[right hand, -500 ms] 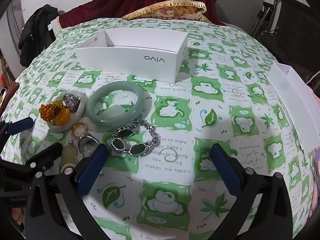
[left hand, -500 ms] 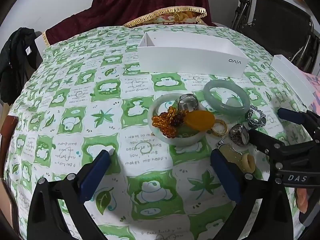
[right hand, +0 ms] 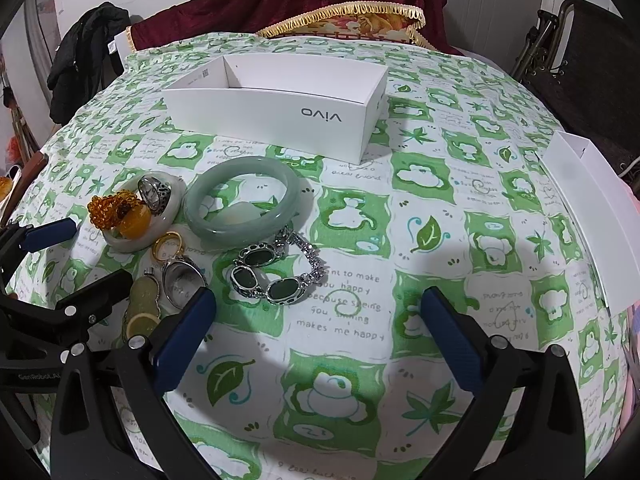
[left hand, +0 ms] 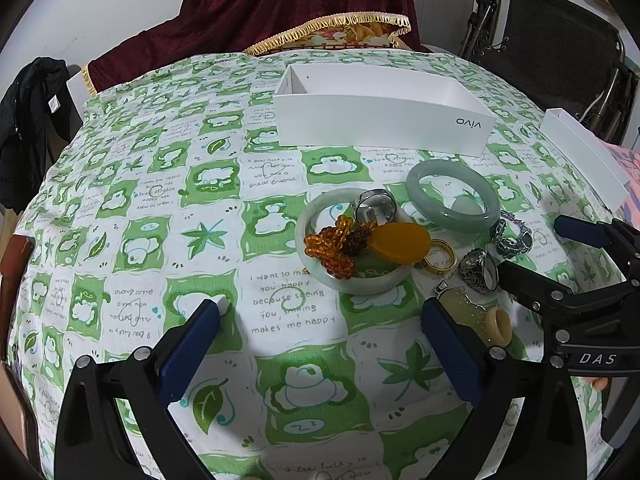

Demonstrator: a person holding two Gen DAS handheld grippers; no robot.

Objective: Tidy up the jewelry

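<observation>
A pile of jewelry lies on the green-patterned tablecloth. A pale jade bangle (left hand: 352, 282) holds amber beads (left hand: 332, 246), an orange oval pendant (left hand: 400, 240) and a silver ring (left hand: 374, 206). Beside it lie a green jade bangle (left hand: 452, 196) (right hand: 242, 200), a gold ring (left hand: 440, 258), a dark silver ring (left hand: 478, 266), a yellow pendant (left hand: 466, 308) and a silver bracelet with green stones (right hand: 276, 270). An open white vivo box (left hand: 380, 122) (right hand: 276, 104) stands behind. My left gripper (left hand: 320, 340) is open, just short of the pile. My right gripper (right hand: 320, 336) is open, to the right of the pile.
A second white box (right hand: 588, 208) lies at the table's right edge. A dark red cloth with gold fringe (left hand: 304, 4) is behind the table. A black folding chair (left hand: 552, 52) stands at the back right, and a black garment (left hand: 28, 120) hangs at the left.
</observation>
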